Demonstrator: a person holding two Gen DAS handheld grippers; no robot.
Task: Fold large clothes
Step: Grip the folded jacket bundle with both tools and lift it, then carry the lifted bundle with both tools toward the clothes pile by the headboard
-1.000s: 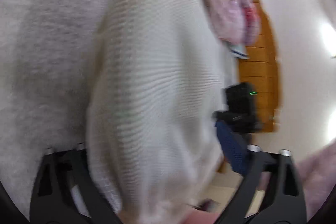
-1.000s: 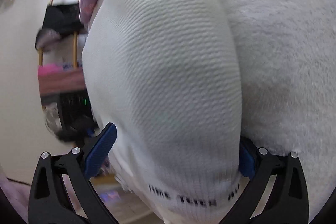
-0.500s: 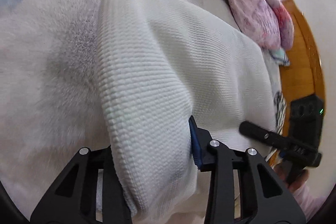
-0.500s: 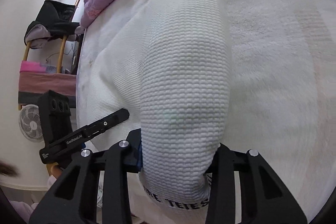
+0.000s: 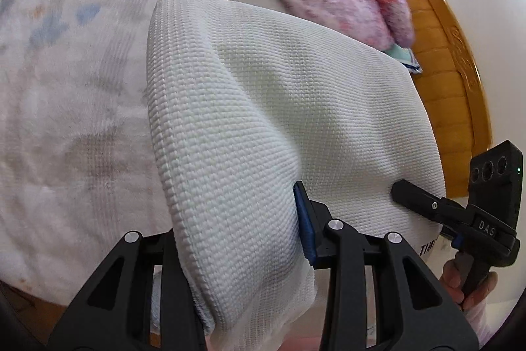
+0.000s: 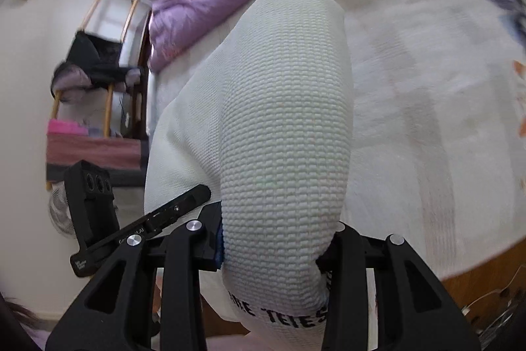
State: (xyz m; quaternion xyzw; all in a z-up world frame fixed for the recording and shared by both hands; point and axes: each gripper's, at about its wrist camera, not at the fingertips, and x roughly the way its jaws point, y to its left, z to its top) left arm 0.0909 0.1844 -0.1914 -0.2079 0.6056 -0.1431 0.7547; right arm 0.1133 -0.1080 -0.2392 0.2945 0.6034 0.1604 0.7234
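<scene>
Left gripper (image 5: 243,236): jaws partly closed, just drawn in, clamped on a bunched fold of the white waffle-knit garment (image 5: 279,107). Right gripper (image 6: 276,249): same state, pinching the garment's hem with black lettering. Garment hangs lifted between both grippers above the pale fleece-covered bed (image 5: 72,107). Purple quilt (image 6: 197,5) lies at the bed's far end. Orange wooden board (image 5: 447,94) stands at the bed's edge.
</scene>
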